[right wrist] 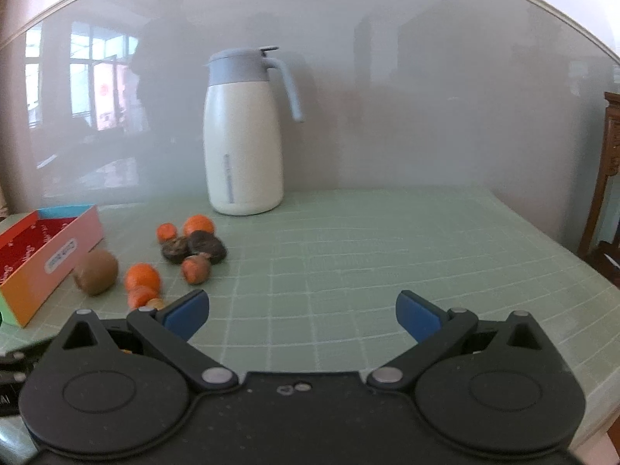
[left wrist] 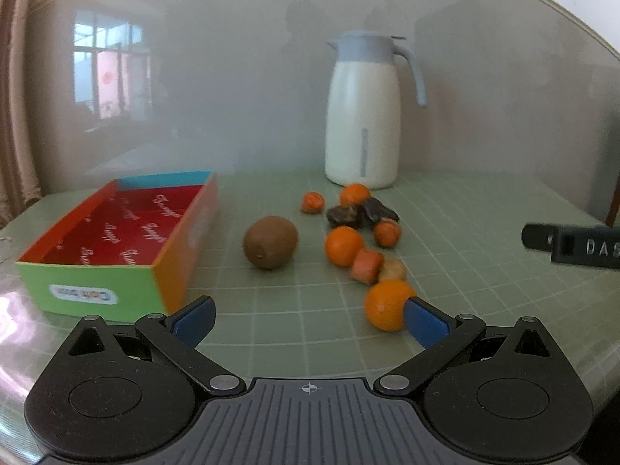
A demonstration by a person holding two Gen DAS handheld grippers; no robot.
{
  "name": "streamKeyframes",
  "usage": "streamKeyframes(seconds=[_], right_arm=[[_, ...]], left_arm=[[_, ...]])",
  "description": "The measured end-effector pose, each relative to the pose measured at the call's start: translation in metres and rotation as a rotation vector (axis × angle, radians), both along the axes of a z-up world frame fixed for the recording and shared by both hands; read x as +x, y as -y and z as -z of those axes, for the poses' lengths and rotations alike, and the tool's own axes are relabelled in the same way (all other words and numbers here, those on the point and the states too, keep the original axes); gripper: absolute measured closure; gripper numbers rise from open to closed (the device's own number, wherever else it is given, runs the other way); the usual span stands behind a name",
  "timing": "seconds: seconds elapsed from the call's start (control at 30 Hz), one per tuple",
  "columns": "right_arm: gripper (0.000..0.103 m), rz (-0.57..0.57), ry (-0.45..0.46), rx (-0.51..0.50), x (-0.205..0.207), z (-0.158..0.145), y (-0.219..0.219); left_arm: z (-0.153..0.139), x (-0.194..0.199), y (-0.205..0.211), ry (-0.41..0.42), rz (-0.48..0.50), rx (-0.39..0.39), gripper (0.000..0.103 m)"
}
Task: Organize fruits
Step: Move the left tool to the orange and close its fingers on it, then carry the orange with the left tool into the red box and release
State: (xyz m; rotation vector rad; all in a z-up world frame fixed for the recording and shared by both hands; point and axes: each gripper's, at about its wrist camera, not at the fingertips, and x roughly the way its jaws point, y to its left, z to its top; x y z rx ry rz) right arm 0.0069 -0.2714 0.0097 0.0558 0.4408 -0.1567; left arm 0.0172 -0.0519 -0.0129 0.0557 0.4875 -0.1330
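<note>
A brown kiwi (left wrist: pixel 270 247) lies on the green mat beside a bright cardboard box (left wrist: pixel 116 244) with a red inside. Right of the kiwi runs a line of small fruits: oranges (left wrist: pixel 343 246), a near orange (left wrist: pixel 387 304), dark dried fruits (left wrist: pixel 362 212) and reddish pieces (left wrist: pixel 366 266). My left gripper (left wrist: pixel 308 319) is open, its right fingertip next to the near orange, nothing held. My right gripper (right wrist: pixel 302 314) is open and empty over bare mat, with the kiwi (right wrist: pixel 97 277), oranges (right wrist: pixel 142 276) and box (right wrist: pixel 46 259) to its left.
A tall white jug with a grey-blue lid and handle (left wrist: pixel 364 112) stands at the back against a glossy wall. The right gripper's black body (left wrist: pixel 573 246) shows at the right edge of the left wrist view. A wooden chair (right wrist: pixel 604 178) stands off the table's right side.
</note>
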Motion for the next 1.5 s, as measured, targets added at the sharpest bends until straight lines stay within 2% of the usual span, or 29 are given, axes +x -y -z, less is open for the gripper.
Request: streamKeyframes(seconds=[0.27,0.37,0.4,0.73,0.8,0.83,1.27,1.37,1.5], right_arm=[[0.0,0.051,0.017,0.039,0.006,-0.001,0.025],[0.0,0.064,0.021,0.061,0.005,-0.001,0.031],[0.0,0.067,0.022,0.066,0.005,-0.001,0.032],[0.0,0.082,0.022,0.088,0.006,0.002,0.038],[0.0,0.082,0.021,0.09,0.008,0.003,0.038],[0.0,0.081,0.021,0.089,0.008,0.003,0.037],[0.0,0.083,0.014,0.078,0.009,0.004,0.036],[0.0,0.085,0.009,0.077,0.011,0.005,0.034],[0.0,0.075,0.005,0.066,0.014,0.005,0.028]], left_arm=[[0.008,0.012,0.03,-0.017,0.046,0.031,0.001],[0.012,0.015,0.041,-0.028,0.066,0.045,0.022],[0.014,0.018,0.044,-0.041,0.068,0.047,0.023],[0.025,0.036,0.058,-0.085,0.069,0.053,0.025],[0.028,0.039,0.061,-0.109,0.064,0.063,0.056],[0.028,0.04,0.059,-0.114,0.072,0.042,0.061],[0.025,0.041,0.049,-0.107,0.051,0.055,0.062],[0.014,0.038,0.038,-0.055,0.037,0.067,0.062],[0.005,0.038,0.019,-0.037,0.009,0.052,0.062]])
